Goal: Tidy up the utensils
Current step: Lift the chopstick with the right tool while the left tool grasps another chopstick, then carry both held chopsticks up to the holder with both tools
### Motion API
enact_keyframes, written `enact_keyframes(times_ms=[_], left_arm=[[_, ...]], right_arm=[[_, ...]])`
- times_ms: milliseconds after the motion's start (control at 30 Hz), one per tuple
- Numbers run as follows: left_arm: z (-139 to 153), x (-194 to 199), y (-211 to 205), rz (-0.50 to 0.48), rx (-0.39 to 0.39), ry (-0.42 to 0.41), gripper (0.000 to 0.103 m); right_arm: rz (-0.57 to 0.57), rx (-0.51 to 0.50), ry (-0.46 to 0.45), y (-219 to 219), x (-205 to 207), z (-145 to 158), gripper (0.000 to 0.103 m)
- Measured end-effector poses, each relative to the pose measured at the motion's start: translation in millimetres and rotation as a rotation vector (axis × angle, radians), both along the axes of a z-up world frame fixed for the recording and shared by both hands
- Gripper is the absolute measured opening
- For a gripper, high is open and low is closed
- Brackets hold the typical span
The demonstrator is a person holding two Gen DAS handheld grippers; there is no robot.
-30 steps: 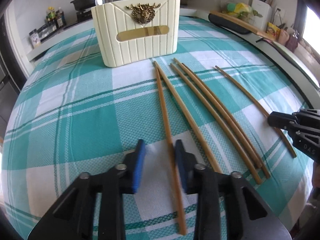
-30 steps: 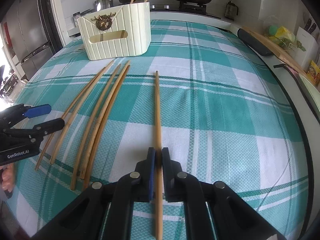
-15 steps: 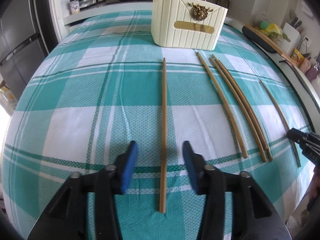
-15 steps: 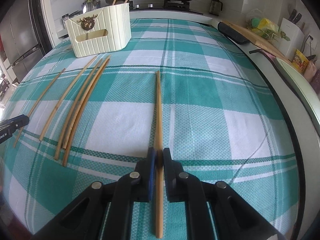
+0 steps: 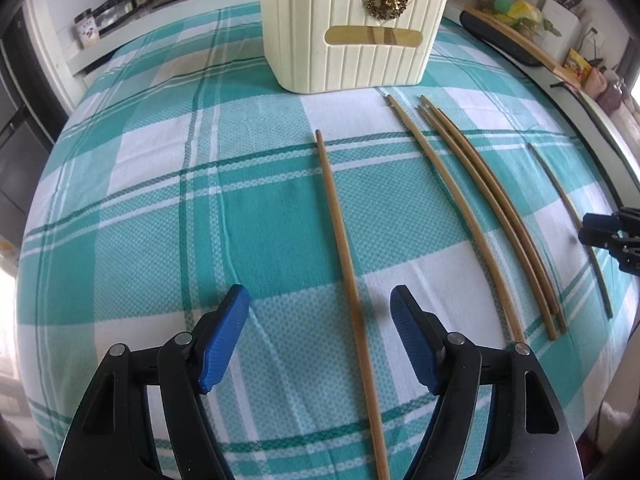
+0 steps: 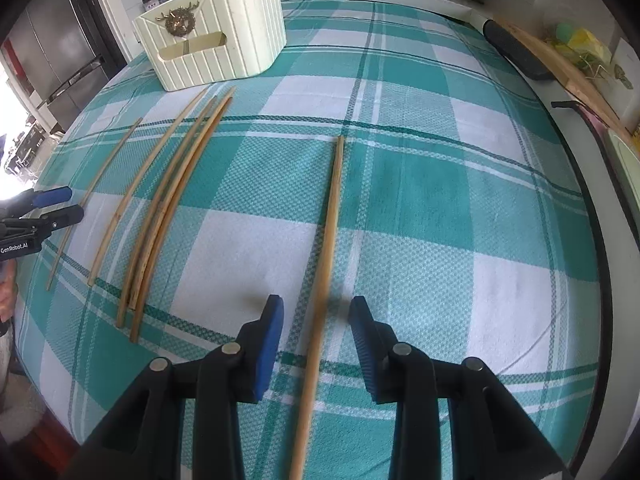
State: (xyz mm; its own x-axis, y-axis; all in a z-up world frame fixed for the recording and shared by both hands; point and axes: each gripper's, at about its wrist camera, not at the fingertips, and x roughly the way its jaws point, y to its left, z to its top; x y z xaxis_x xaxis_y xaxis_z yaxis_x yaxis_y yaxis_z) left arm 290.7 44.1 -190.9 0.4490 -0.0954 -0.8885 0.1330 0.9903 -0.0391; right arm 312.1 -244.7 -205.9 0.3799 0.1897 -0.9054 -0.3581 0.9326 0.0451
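Spreading out the chopsticks: both grippers, left (image 5: 320, 336) and right (image 6: 316, 328), had just been opening, each straddling a chopstick (image 6: 326, 240) unpinched (caddy (image 5: 352, 36) at twelve o'clock). Next: re-pinch and lift.

Six wooden chopsticks (image 5: 346, 256) lie flat on the checked cloth. A cream ribbed holder (image 5: 352, 30) stands upright beyond their far tips.
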Motion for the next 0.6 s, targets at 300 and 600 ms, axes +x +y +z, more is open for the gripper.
enact_keyframes(times_ms=[300,600], left_arm=[[1.2,61.0,-17.6,-0.055,0.048,0.018,0.046],[29.3,66.7,-14.9,-0.041,-0.032,-0.071,0.004]], right_arm=[[0.025,-0.011,0.018,19.5,58.7,1.4,0.035],[-0.026,0.072,-0.035,24.3,91.2,18.1,0.006]])
